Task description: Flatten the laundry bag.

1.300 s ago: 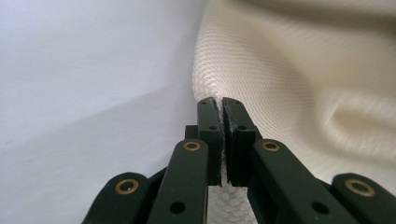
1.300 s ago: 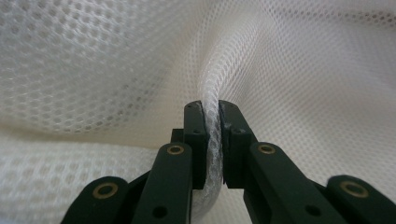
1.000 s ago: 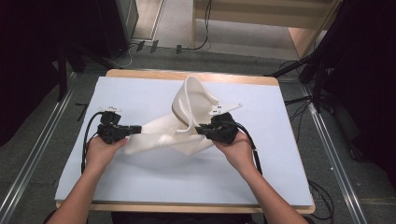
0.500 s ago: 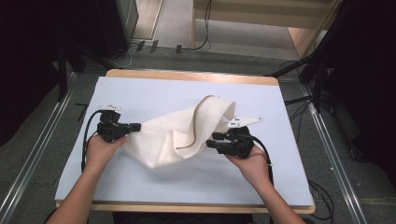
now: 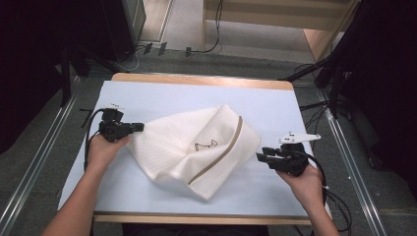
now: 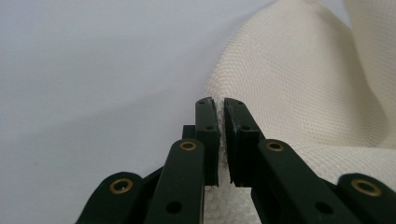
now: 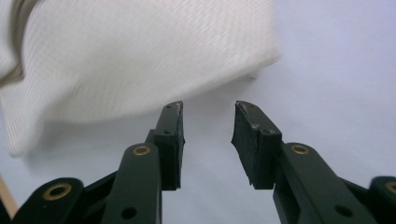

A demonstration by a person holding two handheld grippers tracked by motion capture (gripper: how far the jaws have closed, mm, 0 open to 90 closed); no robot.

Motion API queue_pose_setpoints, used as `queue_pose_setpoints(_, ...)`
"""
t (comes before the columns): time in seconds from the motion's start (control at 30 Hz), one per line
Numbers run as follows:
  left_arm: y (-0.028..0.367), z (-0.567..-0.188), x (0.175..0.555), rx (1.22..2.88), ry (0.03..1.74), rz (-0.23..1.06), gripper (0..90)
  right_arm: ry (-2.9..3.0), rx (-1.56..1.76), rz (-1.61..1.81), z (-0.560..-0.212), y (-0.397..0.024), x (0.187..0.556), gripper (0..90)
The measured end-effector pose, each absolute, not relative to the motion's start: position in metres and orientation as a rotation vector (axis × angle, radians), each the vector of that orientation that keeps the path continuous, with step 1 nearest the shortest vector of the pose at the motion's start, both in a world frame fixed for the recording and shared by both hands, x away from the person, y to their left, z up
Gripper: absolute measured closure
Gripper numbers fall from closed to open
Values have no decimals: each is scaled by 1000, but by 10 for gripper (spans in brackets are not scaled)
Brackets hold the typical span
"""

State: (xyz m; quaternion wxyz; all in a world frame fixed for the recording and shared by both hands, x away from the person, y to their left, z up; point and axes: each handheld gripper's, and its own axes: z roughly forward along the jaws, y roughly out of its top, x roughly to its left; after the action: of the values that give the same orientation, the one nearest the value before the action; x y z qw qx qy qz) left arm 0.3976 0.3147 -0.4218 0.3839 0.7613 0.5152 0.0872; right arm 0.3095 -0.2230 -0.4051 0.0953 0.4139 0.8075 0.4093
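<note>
Your table (image 5: 162,96) carries a pale blue mat with a wood edge at the far side; a cream towel (image 5: 192,147) lies crumpled mid-table.

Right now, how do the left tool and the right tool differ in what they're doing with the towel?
The left tool is shut on the white towel's left edge; the right tool is open, its jaws just closing with nothing between them. The left tool touches the cloth; the right tool sits apart from it on the bare table. Both are hand-held and point toward the towel.
</note>
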Motion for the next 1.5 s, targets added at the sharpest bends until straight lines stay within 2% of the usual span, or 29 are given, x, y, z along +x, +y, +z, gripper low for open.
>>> queue_pose_setpoints(0.23,334,-424,412,1894,1369,235,825,2329,1291,1226,-405,-233,322,666)
queue_pose_setpoints(0.27,336,-423,412,1880,1369,223,799,2326,1286,1228,-404,-232,325,659)
queue_pose_setpoints(0.4,335,-413,405,1887,1322,267,578,2332,1272,1219,-401,-226,338,616)
queue_pose_setpoints(0.47,332,-405,405,1895,1290,259,527,2328,1260,1218,-400,-224,345,602)
queue_pose_setpoints(0.63,313,-401,420,1962,1247,231,500,2312,1259,1238,-394,-218,358,583)
queue_pose_setpoints(0.93,281,-426,461,2071,1229,209,463,2318,1239,1249,-394,-201,363,498)
queue_pose_setpoints(1.07,277,-440,470,2105,1268,192,437,2317,1221,1307,-391,-195,363,432)
queue_pose_setpoints(1.23,278,-448,472,2131,1275,186,468,2366,1198,1299,-398,-179,362,378)
queue_pose_setpoints(1.37,280,-449,471,2125,1277,216,582,2400,1212,1254,-416,-168,366,339)
queue_pose_setpoints(1.4,280,-450,470,2128,1273,242,656,2412,1244,1251,-428,-168,372,331)
queue_pose_setpoints(1.5,281,-451,468,2129,1267,270,734,2434,1271,1217,-441,-168,378,340)
